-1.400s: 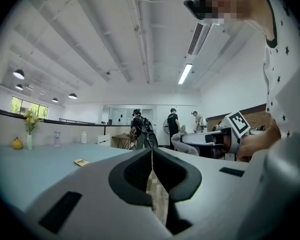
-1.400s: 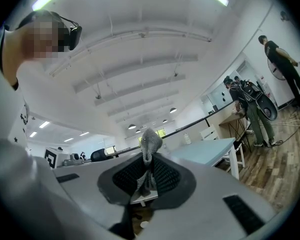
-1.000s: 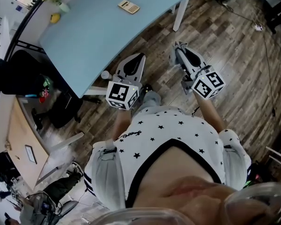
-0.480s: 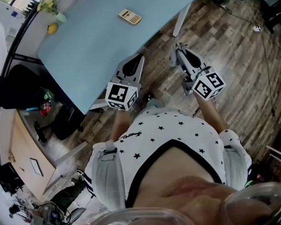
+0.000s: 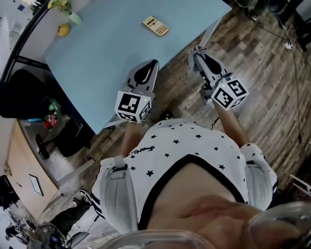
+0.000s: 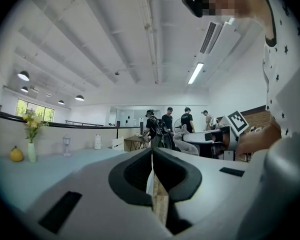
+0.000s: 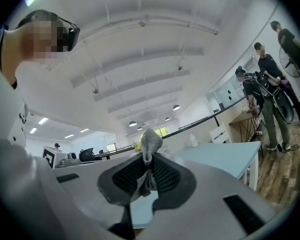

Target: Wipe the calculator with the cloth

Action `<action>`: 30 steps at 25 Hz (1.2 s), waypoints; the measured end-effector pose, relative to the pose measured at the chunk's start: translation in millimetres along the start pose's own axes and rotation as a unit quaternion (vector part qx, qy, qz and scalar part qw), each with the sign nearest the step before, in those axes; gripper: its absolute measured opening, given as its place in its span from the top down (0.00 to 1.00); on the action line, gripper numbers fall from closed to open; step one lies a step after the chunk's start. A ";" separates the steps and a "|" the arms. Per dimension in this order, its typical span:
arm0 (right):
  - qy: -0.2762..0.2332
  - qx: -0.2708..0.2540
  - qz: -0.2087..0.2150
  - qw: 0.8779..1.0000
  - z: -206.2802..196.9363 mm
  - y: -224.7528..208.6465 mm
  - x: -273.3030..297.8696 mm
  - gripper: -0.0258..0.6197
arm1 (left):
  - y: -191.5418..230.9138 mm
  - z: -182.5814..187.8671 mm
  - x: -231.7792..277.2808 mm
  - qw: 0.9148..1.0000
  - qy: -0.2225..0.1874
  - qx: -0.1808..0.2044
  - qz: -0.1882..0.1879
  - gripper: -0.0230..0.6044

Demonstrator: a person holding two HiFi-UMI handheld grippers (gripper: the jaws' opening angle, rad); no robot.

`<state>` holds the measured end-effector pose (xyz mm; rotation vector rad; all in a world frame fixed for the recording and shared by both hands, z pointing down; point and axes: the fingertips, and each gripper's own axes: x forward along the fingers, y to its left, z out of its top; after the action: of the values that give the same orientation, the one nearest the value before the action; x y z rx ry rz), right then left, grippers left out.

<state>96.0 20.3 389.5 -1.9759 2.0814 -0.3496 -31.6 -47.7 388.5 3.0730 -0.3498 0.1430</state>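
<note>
Wood-plank floor [image 5: 259, 61]; light-blue table [image 5: 109, 45]; white ceiling [image 6: 90, 44], strip light [image 6: 195, 73].

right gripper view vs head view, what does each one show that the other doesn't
Only the right gripper view: the grey cloth plainly pinched between the shut jaws of the right gripper, and the ceiling above.

Only the head view: the calculator lying untouched on the table, the left gripper with its tip over the table's near edge, and a yellow fruit at the far side.

Both: the light blue table and the right gripper itself.
</note>
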 end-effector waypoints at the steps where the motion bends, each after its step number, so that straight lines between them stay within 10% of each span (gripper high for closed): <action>1: 0.000 0.004 0.005 1.000 -1.6 0.9 8.2 0.89 | 6.8 -0.6 -1.2 1.000 0.000 0.001 0.005 0.91; 15: 0.043 0.013 0.082 0.996 -11.9 -17.8 98.4 0.89 | 71.2 -16.7 5.3 0.995 0.012 -0.023 0.101 0.91; 30: 0.104 0.016 0.223 0.969 -10.9 -64.0 227.6 0.89 | 136.1 -7.8 49.8 0.965 0.018 -0.030 0.259 0.91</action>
<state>141.2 -210.3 417.9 -1.4429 2.5489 -0.5101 -14.8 -190.8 405.8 2.8374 -1.1231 0.1987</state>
